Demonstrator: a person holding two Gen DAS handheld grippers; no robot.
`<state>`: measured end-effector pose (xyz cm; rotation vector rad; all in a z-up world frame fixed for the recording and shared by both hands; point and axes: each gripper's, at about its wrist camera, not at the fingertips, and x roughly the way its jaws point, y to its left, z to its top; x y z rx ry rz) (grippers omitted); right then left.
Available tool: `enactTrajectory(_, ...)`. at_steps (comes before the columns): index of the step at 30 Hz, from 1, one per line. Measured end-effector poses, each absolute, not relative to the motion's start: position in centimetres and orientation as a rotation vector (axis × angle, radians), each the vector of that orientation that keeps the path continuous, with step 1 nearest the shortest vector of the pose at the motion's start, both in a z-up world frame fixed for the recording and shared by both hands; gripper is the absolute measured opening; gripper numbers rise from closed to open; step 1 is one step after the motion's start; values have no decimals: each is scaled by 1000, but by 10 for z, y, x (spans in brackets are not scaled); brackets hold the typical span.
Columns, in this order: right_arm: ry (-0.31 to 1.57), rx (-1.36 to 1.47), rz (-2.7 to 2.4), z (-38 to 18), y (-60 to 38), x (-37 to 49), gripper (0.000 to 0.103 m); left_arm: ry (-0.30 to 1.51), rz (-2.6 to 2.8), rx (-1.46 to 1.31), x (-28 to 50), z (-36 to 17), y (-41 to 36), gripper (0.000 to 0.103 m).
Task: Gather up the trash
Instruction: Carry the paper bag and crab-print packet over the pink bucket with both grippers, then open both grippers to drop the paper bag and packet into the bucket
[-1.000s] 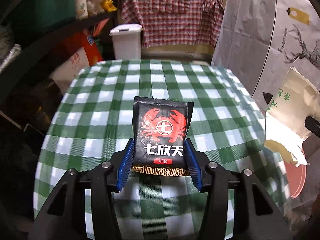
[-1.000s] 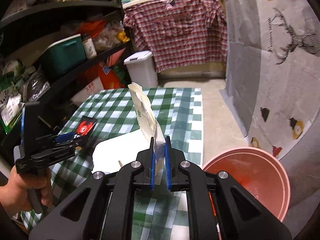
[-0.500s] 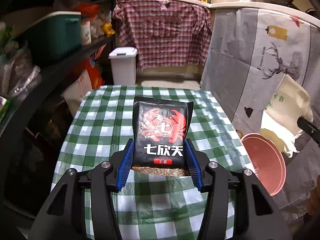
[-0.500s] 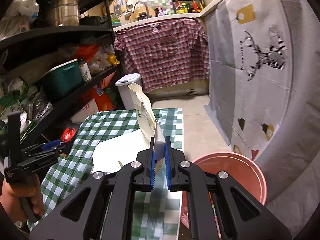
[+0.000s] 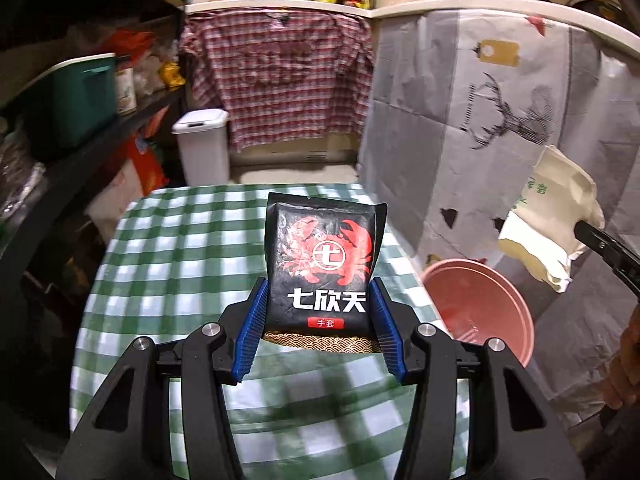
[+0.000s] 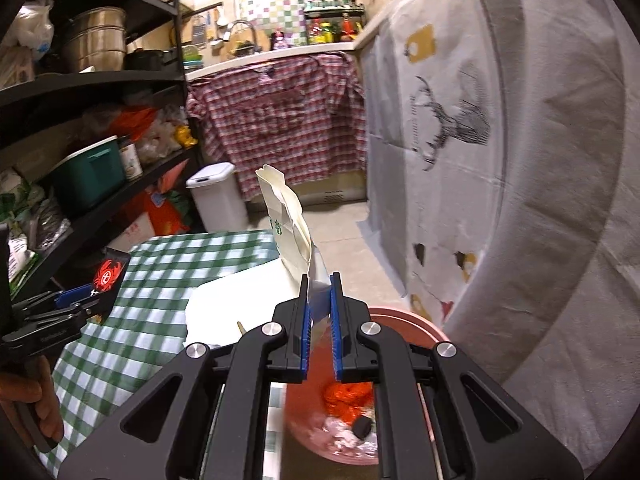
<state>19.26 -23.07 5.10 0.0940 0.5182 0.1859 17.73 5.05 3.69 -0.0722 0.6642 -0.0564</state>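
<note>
My left gripper (image 5: pixel 318 314) is shut on a black packet with a red crab print (image 5: pixel 324 264) and holds it upright above the green checked table (image 5: pixel 180 264). The packet also shows in the right wrist view (image 6: pixel 109 276). My right gripper (image 6: pixel 319 308) is shut on a cream paper bag with green print (image 6: pixel 286 224) and holds it above the pink bucket (image 6: pixel 404 318). The bag (image 5: pixel 550 216) and bucket (image 5: pixel 480 300) show at the right of the left wrist view. The bucket holds orange and pale scraps (image 6: pixel 346 398).
A white sheet of paper (image 6: pixel 236 300) lies on the table's right side. A white lidded bin (image 5: pixel 202 146) stands beyond the table. Black shelves with a green box (image 5: pixel 80 100) run along the left. A covered wall (image 6: pixel 500 180) is at the right.
Both grippers have risen and drawn back with their loads. The right gripper with the paper bag has moved right, over the pink bucket, whose contents now show.
</note>
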Motion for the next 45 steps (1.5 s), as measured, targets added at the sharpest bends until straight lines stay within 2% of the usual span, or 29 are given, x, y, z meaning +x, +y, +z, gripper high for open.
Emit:
enactTrajectory(23,612,122,32,5,-310,224,9,721,-265,-52,226,7,-95,50)
enactTrajectory(37,652,131,16,-13,-314,244,10,759,-265,-37,243,-13,-124,51)
enactTrajectory(38,655,131,16,-14,-315,246,11,758,-266,-34,244,-13,-125,51)
enactTrajectory(41,672,136,17,-17,-315,249,17,757,-275,-37,244,-14,-128,64)
enactTrajectory(43,686,138,17,-20,-316,250,31,764,-284,-35,245,-14,-130,68)
enactTrajectory(44,690,140,13,-21,-317,250,42,763,-284,-32,245,-14,-130,68)
enactTrajectory(45,694,142,9,-22,-318,250,47,761,-283,-31,244,-14,-129,68)
